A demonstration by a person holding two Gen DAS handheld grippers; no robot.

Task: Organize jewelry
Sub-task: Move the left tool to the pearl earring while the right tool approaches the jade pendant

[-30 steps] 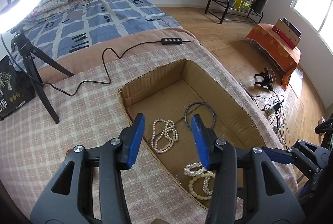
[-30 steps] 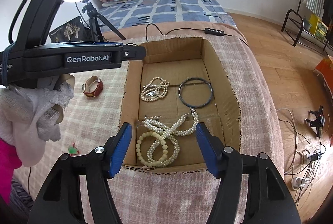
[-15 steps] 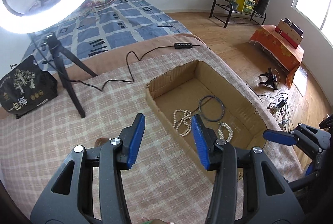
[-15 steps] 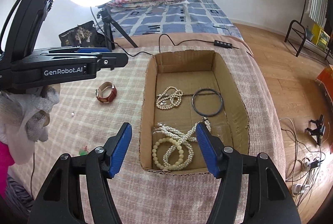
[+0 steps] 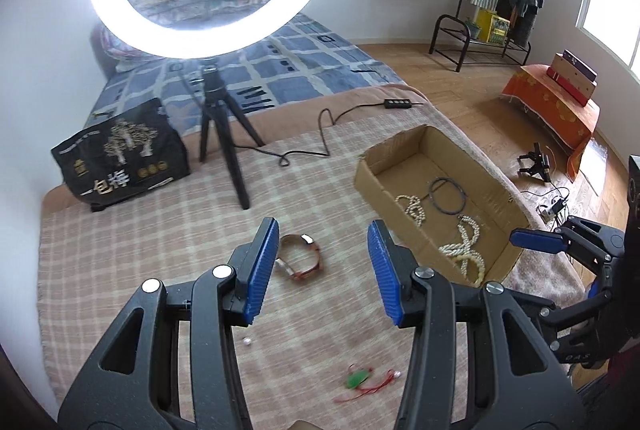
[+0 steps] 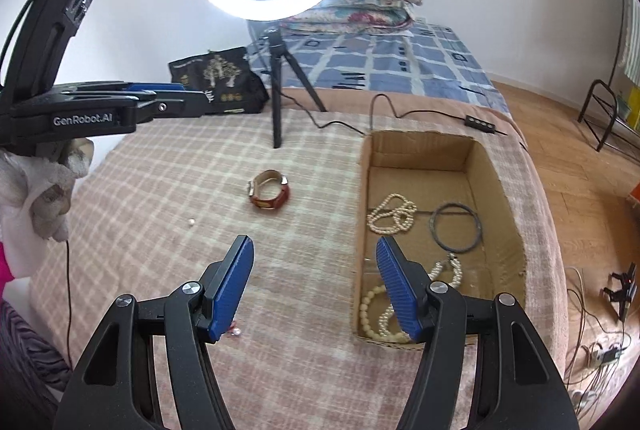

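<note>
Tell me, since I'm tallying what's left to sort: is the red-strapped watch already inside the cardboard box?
No, the watch lies on the checked blanket, left of the cardboard box, which holds only pearl strands and a dark ring.

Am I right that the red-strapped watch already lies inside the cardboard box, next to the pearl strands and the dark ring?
Not quite: the watch lies on the checked blanket, outside the cardboard box. The right wrist view shows it plainly. The pearl strands and the dark ring are indeed inside the box.
</note>
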